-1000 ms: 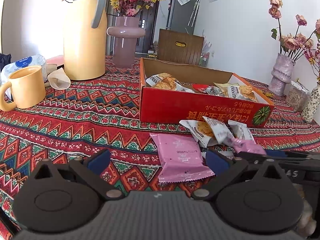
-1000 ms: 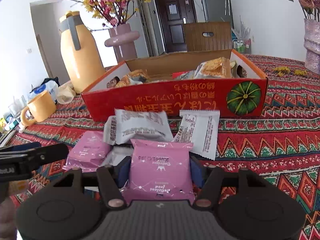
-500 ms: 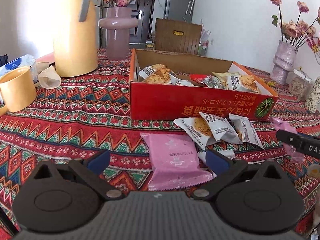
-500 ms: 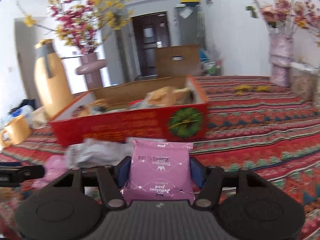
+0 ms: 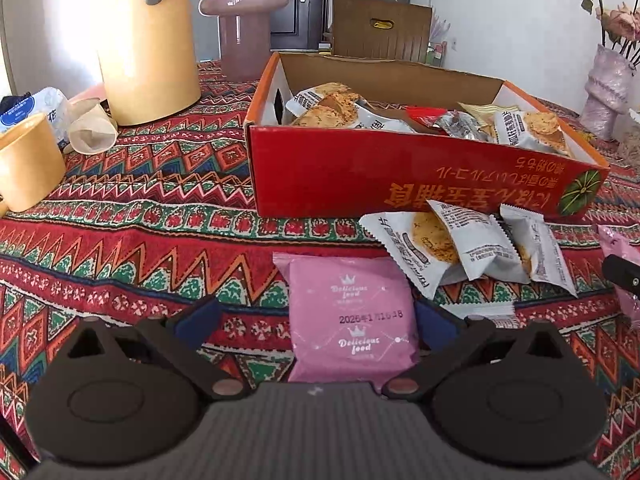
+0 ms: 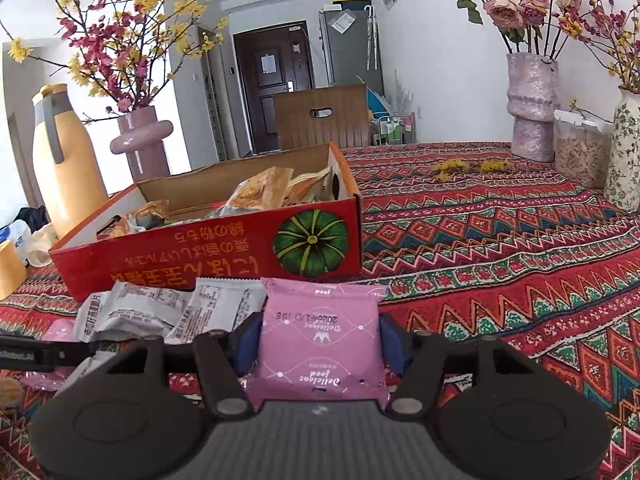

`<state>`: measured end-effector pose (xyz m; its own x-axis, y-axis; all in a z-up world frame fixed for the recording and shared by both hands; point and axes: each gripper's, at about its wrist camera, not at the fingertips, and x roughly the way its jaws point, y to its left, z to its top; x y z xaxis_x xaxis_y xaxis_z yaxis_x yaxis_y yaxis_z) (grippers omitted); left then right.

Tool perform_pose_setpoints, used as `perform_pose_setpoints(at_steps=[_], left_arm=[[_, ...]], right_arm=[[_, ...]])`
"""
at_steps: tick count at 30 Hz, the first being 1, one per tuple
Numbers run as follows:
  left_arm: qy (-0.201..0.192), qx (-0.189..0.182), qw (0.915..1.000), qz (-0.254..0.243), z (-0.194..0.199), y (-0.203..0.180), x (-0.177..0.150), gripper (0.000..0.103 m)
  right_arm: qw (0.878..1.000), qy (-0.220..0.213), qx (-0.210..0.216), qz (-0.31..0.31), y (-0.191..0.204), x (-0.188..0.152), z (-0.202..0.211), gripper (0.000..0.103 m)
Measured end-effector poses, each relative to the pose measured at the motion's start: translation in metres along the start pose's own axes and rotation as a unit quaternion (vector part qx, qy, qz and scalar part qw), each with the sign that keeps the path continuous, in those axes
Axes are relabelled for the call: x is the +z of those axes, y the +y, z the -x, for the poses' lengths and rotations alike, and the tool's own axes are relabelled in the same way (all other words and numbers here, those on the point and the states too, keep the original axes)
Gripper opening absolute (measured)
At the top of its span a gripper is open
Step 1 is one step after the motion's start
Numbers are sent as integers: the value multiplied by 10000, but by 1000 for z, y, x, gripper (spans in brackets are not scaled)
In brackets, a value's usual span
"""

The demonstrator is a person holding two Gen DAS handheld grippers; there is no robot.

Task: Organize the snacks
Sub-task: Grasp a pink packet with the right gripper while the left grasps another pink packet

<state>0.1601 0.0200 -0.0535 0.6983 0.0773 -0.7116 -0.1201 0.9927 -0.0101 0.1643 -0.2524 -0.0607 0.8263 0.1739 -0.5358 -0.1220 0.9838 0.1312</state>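
Observation:
A red cardboard box [image 5: 400, 176] [image 6: 224, 256] with several snack packets inside stands on the patterned tablecloth. My right gripper [image 6: 320, 340] is shut on a pink snack packet [image 6: 320, 340] and holds it above the cloth, in front of the box's right end. My left gripper [image 5: 316, 320] is open, low over the cloth, its fingers on either side of a second pink packet [image 5: 350, 320] that lies flat. White biscuit packets [image 5: 468, 248] [image 6: 160, 312] lie in a pile against the box front.
A yellow thermos jug [image 5: 148, 40], a pink vase [image 5: 244, 20] and a yellow mug [image 5: 28, 168] stand left of the box. Flower vases [image 6: 532, 108] and a jar [image 6: 580, 148] stand at the far right. A wooden chair back [image 6: 320, 120] is behind the table.
My right gripper has lifted the pink packet off the pile and carried it right. My left gripper has moved forward until its fingers straddle the other pink packet.

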Motion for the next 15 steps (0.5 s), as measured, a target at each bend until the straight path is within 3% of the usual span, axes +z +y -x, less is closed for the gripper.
perform_pose_setpoints(at_steps=[15], left_arm=[[-118, 38, 9998, -154, 1, -5, -4, 103]], right_arm=[[10000, -12, 63, -8, -1, -2, 2, 61]])
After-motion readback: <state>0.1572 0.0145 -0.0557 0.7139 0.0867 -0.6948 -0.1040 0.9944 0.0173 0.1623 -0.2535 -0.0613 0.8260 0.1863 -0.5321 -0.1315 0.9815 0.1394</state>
